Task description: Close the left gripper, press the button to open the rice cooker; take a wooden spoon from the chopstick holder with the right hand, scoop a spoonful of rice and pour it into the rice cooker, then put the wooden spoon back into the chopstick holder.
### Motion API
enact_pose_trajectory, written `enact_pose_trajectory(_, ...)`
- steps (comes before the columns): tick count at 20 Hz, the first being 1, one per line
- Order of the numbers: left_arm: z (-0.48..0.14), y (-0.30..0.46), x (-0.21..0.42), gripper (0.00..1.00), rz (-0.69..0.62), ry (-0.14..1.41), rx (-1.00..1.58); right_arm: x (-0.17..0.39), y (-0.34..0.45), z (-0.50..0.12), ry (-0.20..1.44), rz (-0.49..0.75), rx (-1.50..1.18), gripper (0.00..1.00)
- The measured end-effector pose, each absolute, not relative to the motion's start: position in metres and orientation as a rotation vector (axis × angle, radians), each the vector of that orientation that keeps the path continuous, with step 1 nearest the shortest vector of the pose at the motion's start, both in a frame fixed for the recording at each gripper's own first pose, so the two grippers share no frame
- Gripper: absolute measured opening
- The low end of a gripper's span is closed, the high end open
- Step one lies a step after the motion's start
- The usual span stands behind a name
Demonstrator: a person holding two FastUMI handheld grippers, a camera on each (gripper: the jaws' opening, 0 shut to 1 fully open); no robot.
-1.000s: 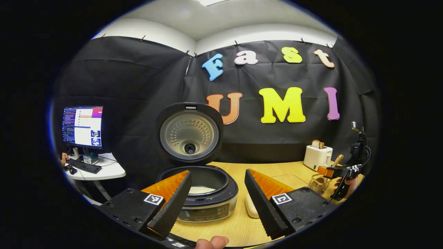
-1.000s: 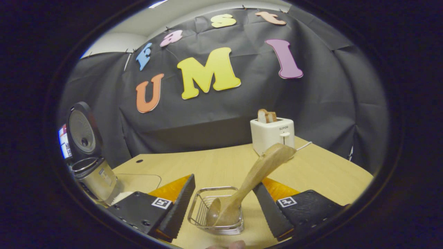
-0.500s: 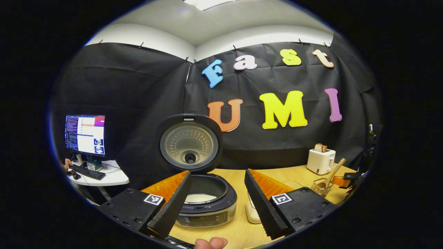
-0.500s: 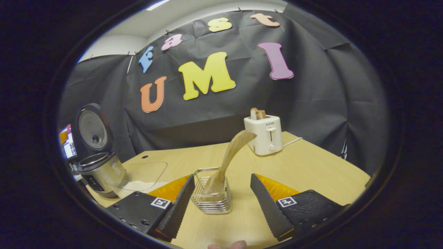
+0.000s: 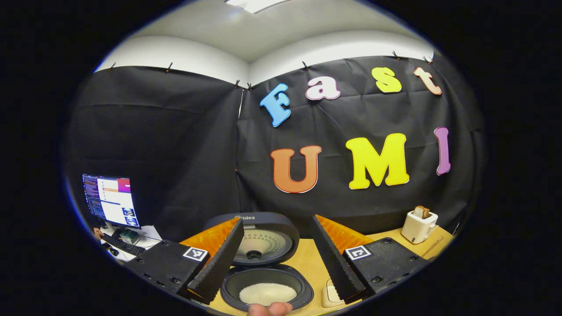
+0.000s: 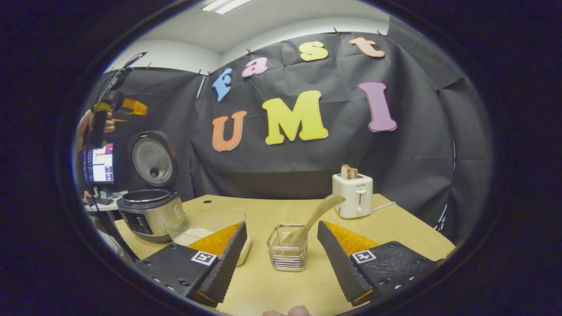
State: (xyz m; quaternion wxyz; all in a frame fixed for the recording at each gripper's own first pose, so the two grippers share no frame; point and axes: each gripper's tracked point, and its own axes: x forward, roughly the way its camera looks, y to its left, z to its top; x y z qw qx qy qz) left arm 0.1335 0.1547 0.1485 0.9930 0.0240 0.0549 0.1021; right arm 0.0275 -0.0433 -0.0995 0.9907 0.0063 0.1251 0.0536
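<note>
The left gripper [image 5: 276, 259] is held wide apart and empty above the cooker [image 5: 265, 281], whose lid [image 5: 263, 239] is raised upright. White rice [image 5: 268, 293] is seen in the inner pot, just below and between the fingers. A fingertip [image 5: 268, 308] of the holding hand is seen at the bottom edge. A toaster [image 5: 419, 226] is seen far off on the table [image 5: 307, 263], and a monitor [image 5: 110, 200] stands on a side desk.

The right gripper [image 6: 281, 259] is likewise spread wide and grips nothing. Between its fingers, farther off on the table [image 6: 395, 228], the wire holder [image 6: 287, 247] is seen with the spoon [image 6: 314, 218] leaning in it, handle tilted up to the right. A clear tray [image 6: 206, 224] with rice lies just beside the cooker [image 6: 149, 210]. The toaster [image 6: 352, 195] with bread stands behind the holder. The left gripper [image 6: 116, 105] is seen raised high above the cooker.
</note>
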Motion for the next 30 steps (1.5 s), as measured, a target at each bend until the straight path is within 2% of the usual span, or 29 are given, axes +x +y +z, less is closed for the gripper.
enact_pose_trajectory(1, 0.155, 0.164, 0.15, 0.98, 0.22, 0.118, 0.058, 0.025, -0.042, -0.104, 0.262, 0.117, 0.012, 0.96)
enact_pose_trajectory(2, 0.155, 0.173, 0.166, 0.99, 0.234, 0.137, 0.049, 0.023, -0.04, -0.109, 0.277, 0.123, 0.018, 0.92)
enact_pose_trajectory(3, 0.149, 0.184, 0.184, 0.94, 0.25, 0.165, 0.025, 0.021, -0.04, -0.113, 0.293, 0.129, 0.024, 0.96)
enact_pose_trajectory(4, 0.139, 0.196, 0.196, 0.99, 0.28, 0.212, 0.005, 0.019, -0.042, -0.116, 0.303, 0.125, 0.029, 0.96)
enact_pose_trajectory(5, 0.128, 0.21, 0.206, 1.0, 0.307, 0.26, -0.004, 0.019, -0.045, -0.118, 0.307, 0.12, 0.028, 0.92)
enact_pose_trajectory(7, 0.115, 0.233, 0.218, 0.99, 0.354, 0.32, -0.012, 0.018, -0.052, -0.125, 0.318, 0.102, 0.019, 0.91)
enact_pose_trajectory(8, 0.111, 0.236, 0.221, 0.99, 0.355, 0.332, -0.028, 0.018, -0.055, -0.126, 0.321, 0.092, 0.022, 0.96)
enact_pose_trajectory(9, 0.106, 0.239, 0.223, 0.99, 0.361, 0.348, -0.033, 0.018, -0.059, -0.126, 0.32, 0.082, 0.027, 0.91)
enact_pose_trajectory(14, 0.087, 0.235, 0.222, 0.99, 0.328, 0.412, -0.022, 0.017, -0.057, -0.129, 0.321, 0.08, 0.028, 0.92)
enact_pose_trajectory(15, 0.088, 0.235, 0.219, 0.99, 0.333, 0.396, 0.0, 0.015, -0.053, -0.129, 0.322, 0.092, 0.015, 0.92)
enact_pose_trajectory(16, 0.086, 0.234, 0.218, 0.99, 0.334, 0.389, 0.011, 0.013, -0.053, -0.127, 0.318, 0.096, 0.0, 0.96)
enact_pose_trajectory(17, 0.081, 0.231, 0.211, 0.98, 0.335, 0.393, 0.001, 0.011, -0.053, -0.123, 0.305, 0.096, -0.014, 0.92)
enact_pose_trajectory(18, 0.079, 0.227, 0.204, 0.98, 0.339, 0.385, -0.011, 0.009, -0.054, -0.119, 0.289, 0.093, -0.021, 0.95)
enact_pose_trajectory(21, 0.075, 0.211, 0.175, 0.98, 0.329, 0.358, -0.003, 0.009, -0.057, -0.105, 0.247, 0.085, 0.002, 0.92)
enact_pose_trajectory(22, 0.068, 0.205, 0.162, 0.98, 0.324, 0.358, -0.003, 0.01, -0.056, -0.103, 0.243, 0.09, 0.018, 0.96)
enact_pose_trajectory(24, 0.053, 0.193, 0.134, 0.98, 0.315, 0.36, -0.021, 0.009, -0.055, -0.1, 0.229, 0.093, 0.027, 0.96)
enact_pose_trajectory(25, 0.043, 0.185, 0.121, 0.98, 0.311, 0.364, -0.026, 0.008, -0.056, -0.1, 0.223, 0.088, 0.015, 0.91)
enact_pose_trajectory(27, 0.026, 0.175, 0.098, 0.98, 0.315, 0.346, -0.009, 0.006, -0.058, -0.102, 0.216, 0.082, -0.002, 0.95)
enact_pose_trajectory(30, -0.008, 0.161, 0.07, 0.98, 0.324, 0.337, -0.005, 0.002, -0.057, -0.105, 0.223, 0.088, 0.01, 0.96)
